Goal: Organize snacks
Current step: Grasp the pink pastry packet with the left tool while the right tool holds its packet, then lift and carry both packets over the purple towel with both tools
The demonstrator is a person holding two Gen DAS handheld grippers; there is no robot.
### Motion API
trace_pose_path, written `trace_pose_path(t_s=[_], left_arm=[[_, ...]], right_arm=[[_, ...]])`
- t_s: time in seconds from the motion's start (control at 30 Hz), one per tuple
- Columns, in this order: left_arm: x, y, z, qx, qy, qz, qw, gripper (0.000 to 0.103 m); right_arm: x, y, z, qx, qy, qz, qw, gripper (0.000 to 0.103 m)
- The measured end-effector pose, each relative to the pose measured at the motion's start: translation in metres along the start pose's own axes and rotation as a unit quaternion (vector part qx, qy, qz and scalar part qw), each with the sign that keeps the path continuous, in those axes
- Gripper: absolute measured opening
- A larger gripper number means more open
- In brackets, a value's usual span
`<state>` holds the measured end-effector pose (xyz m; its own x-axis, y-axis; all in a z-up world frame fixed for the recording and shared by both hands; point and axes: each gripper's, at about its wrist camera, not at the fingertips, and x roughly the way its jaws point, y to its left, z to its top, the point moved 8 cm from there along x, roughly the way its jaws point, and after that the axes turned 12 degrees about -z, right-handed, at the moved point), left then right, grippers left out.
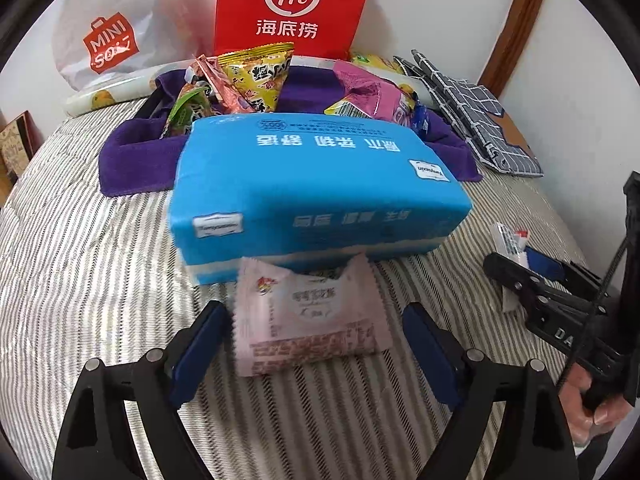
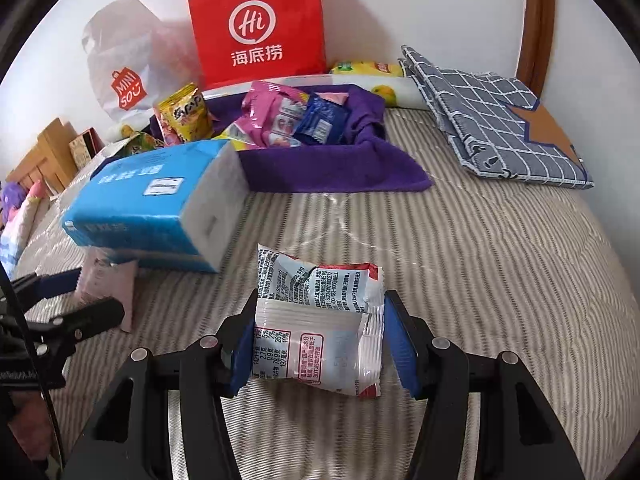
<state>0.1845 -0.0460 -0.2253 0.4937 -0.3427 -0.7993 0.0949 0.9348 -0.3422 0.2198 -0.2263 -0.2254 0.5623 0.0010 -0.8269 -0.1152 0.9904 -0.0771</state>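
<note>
A pale pink snack packet (image 1: 308, 312) lies on the striped bed cover, just in front of a blue tissue pack (image 1: 312, 176). My left gripper (image 1: 313, 309) is open and straddles the packet, with a gap between each pad and its edges. In the right wrist view, my right gripper (image 2: 320, 300) is shut on a white and red snack packet (image 2: 316, 320), held by its sides. A purple cloth-lined basket (image 2: 320, 168) behind the tissue pack holds several snack bags. The right gripper (image 1: 520, 276) also shows at the right edge of the left wrist view.
A red paper bag (image 1: 292, 4) and a white plastic shopping bag (image 1: 108, 40) stand against the wall behind the basket. A folded grey checked cloth (image 2: 500, 120) lies at the back right. A person's hand (image 1: 592, 408) holds the right gripper's handle.
</note>
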Motion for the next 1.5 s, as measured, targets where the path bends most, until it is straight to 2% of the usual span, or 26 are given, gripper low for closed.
trace_pose_path(t_s=[0.1, 0.23, 0.4, 0.43, 0.47, 0.63, 0.87, 1.1, 1.3, 1.5], left_arm=[[0.006, -0.003, 0.002, -0.002, -0.001, 0.020, 0.9998, 0.088], [0.014, -0.009, -0.001, 0.028, 0.011, 0.082, 0.9962, 0.085], [0.015, -0.014, 0.002, 0.026, 0.000, 0.086, 0.9960, 0.070], [0.014, -0.015, 0.001, 0.028, -0.001, 0.084, 0.9960, 0.061], [0.013, -0.016, 0.001, 0.032, -0.002, 0.085, 0.9959, 0.057], [0.009, -0.018, -0.002, 0.040, 0.000, 0.078, 0.9961, 0.052], [0.002, -0.016, -0.007, 0.034, -0.002, 0.063, 0.9974, 0.051], [-0.011, -0.009, -0.013, 0.017, -0.006, 0.016, 0.9997, 0.052], [-0.022, 0.003, -0.018, 0.007, -0.011, 0.002, 0.9999, 0.051], [-0.036, 0.020, -0.021, -0.009, -0.018, -0.006, 0.9998, 0.051]], right_arm=[[0.001, -0.004, 0.000, 0.014, 0.003, 0.022, 1.000, 0.058], [0.003, -0.002, 0.000, 0.021, 0.009, 0.048, 0.999, 0.058], [0.000, 0.003, -0.001, 0.013, 0.001, 0.061, 0.998, 0.058], [0.000, 0.004, -0.001, 0.012, 0.000, 0.062, 0.998, 0.058], [-0.001, 0.004, -0.001, 0.011, -0.002, 0.061, 0.998, 0.058], [0.001, 0.003, -0.001, 0.015, 0.000, 0.059, 0.998, 0.058], [0.001, 0.002, -0.001, 0.015, 0.002, 0.057, 0.998, 0.058], [0.000, 0.000, 0.000, 0.022, -0.003, 0.054, 0.998, 0.058], [0.000, 0.000, 0.000, 0.026, -0.003, 0.047, 0.999, 0.058], [-0.010, 0.004, 0.001, 0.015, -0.029, 0.042, 0.999, 0.058]])
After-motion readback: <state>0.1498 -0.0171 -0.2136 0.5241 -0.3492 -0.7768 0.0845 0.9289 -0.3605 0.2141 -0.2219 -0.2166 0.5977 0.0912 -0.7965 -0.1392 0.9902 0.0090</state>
